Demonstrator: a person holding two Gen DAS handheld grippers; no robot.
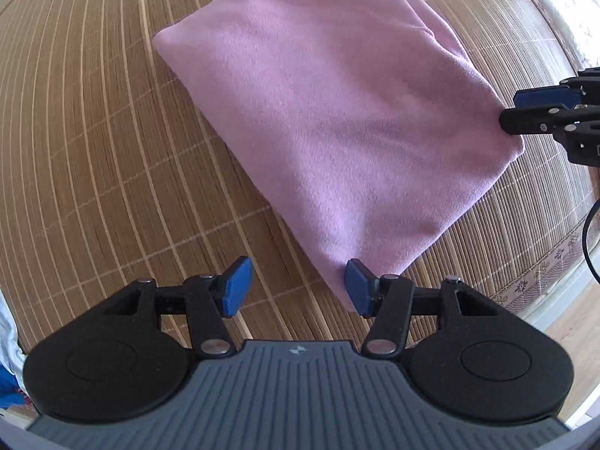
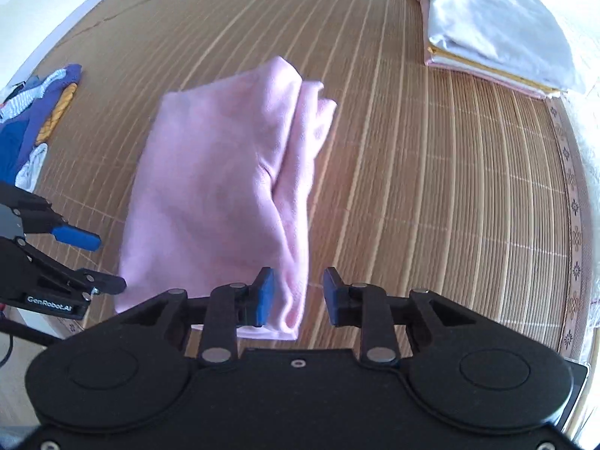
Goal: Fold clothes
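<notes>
A folded pink garment (image 1: 330, 120) lies flat on a woven bamboo mat (image 1: 93, 150), which carries everything in the scene. The garment forms a rough rectangle. Its long left edge is clean and straight; in the right wrist view its right side (image 2: 303, 157) shows several stacked layers, with loose folds at the far end. The mat's patterned border (image 2: 573, 247) runs along the right edge, and bare mat lies open to the left of the garment and beyond it.

The left gripper (image 1: 296, 287) is low at the garment's near left corner. Its jaws are spread wide and hold nothing; the right blue pad (image 1: 358, 287) is at the corner of the cloth, while the left pad (image 1: 236, 285) is over bare mat.

The right gripper (image 2: 298, 296) is at the garment's near right corner, also released. The cloth's near right corner lies between its pads, and the left pad (image 2: 264, 296) is against the folded edge without pinching it.

Near the mat's far right corner rests a stack of folded linens (image 2: 498, 26), white on top with yellow and pink edges beneath. At the left edge lies a loose heap of unfolded clothes (image 2: 33, 120), blue, purple, white and yellow.
</notes>
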